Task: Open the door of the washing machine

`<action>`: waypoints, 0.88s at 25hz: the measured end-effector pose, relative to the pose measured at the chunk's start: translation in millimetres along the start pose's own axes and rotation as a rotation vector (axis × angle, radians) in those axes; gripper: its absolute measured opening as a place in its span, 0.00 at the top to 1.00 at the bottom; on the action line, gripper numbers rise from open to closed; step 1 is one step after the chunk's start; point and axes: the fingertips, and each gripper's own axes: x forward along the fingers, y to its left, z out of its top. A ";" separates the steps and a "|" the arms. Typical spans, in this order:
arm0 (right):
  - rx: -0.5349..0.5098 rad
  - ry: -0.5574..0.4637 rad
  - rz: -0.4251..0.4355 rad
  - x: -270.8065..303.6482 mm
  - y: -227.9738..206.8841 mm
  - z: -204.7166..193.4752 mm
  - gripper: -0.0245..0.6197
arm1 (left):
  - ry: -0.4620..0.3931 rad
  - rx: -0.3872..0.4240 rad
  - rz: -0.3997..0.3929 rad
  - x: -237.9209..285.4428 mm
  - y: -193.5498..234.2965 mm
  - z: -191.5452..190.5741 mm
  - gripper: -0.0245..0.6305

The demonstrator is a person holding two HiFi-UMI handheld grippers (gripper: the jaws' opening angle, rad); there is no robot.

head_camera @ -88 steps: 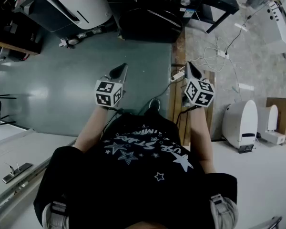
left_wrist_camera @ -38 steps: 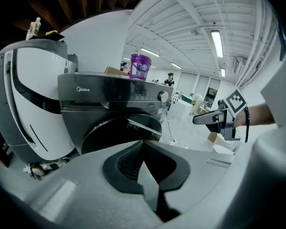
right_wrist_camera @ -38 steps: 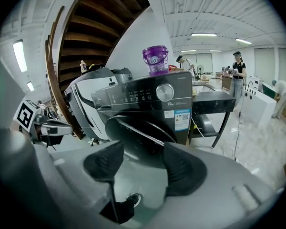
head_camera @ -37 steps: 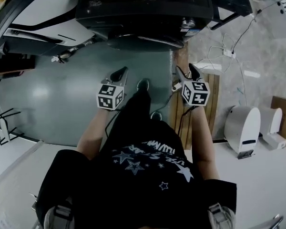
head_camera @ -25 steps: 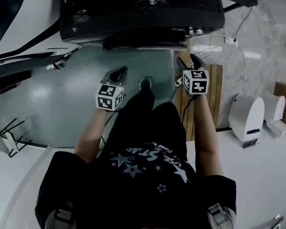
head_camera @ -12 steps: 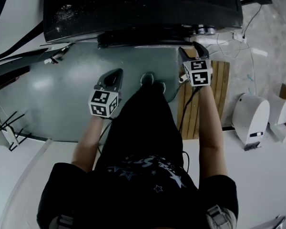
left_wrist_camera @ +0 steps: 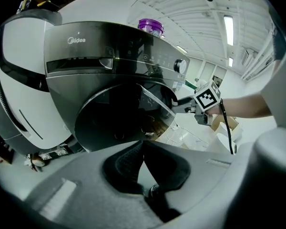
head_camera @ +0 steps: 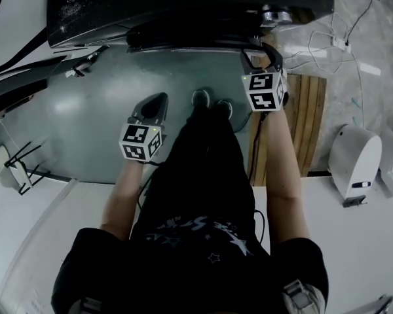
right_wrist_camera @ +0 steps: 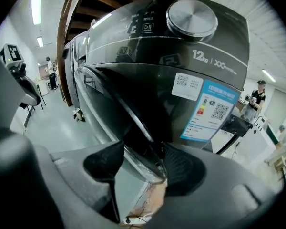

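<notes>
Left forearm (head_camera: pixel 123 185) bare and stretched forward, left gripper (head_camera: pixel 155 102) held further back, jaws pressed together, right forearm (head_camera: pixel 275 152) reaching further ahead, right gripper (head_camera: pixel 261 57) pointing forward, jaws spread well apart, both arms roughly parallel.

Glossy dark casing on the washing machine (right_wrist_camera: pixel 148 66), with a brushed-metal knob (right_wrist_camera: pixel 191 17), a clear, shiny rim on the door (right_wrist_camera: pixel 133 123) and smooth paper labels (right_wrist_camera: pixel 207 106). Matt grey plastic and matt black pads (right_wrist_camera: pixel 105 165) on the tongs of the right gripper (right_wrist_camera: pixel 138 162). Smooth, faintly shiny grey floor (head_camera: pixel 85 120) beside bare wood slats (head_camera: pixel 311 120).
</notes>
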 end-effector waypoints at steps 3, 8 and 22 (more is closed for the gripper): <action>0.033 0.006 -0.005 -8.2 5.9 -8.1 0.56 | 0.014 0.024 0.006 -4.1 -0.5 2.1 0.95; 0.088 0.015 -0.005 -18.8 18.3 -18.1 0.56 | 0.033 0.084 0.010 0.1 13.0 15.1 0.95; 0.164 0.036 -0.133 -49.0 53.8 -47.3 0.55 | 0.102 0.254 -0.276 23.5 38.1 -7.5 0.95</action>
